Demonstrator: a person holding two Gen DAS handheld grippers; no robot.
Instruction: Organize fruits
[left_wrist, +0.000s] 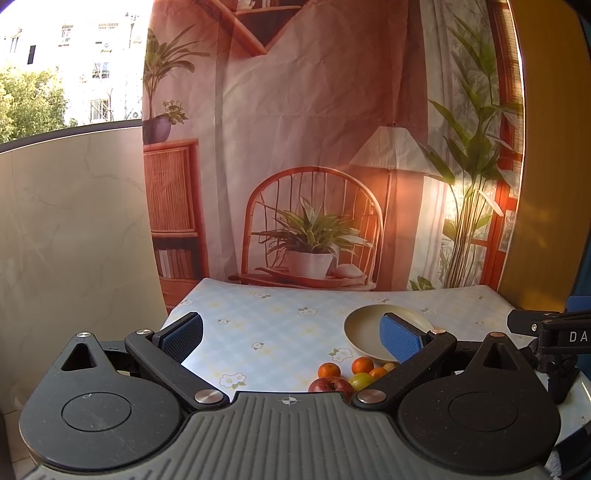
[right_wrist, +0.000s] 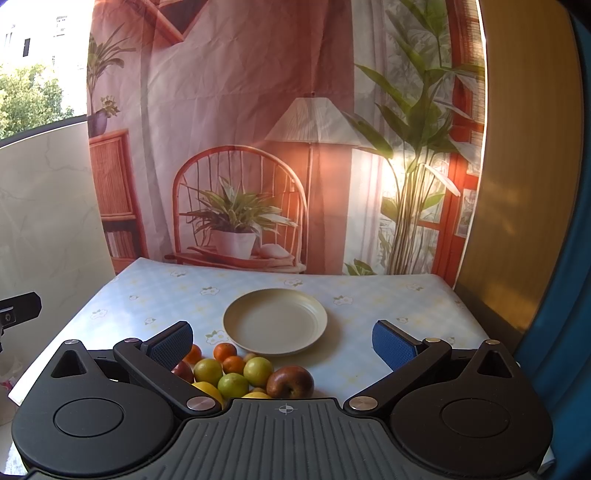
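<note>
Plate (right_wrist: 275, 345) matt, smooth; tablecloth (right_wrist: 369, 317) glossy, floral print; backdrop (right_wrist: 258, 92) creased cloth; apple (right_wrist: 290, 382) shiny.

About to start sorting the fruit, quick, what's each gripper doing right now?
Left gripper: open, holding nothing.
Right gripper: open, holding nothing.

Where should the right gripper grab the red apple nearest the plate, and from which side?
Across its round middle, coming from above. The red apple sits stem dimple up at the right end of the fruit pile, with a green fruit close on its left and bare tablecloth on its right. The right gripper is wide open, so it likely spans it; one finger must slip between the apple and that green fruit.
</note>
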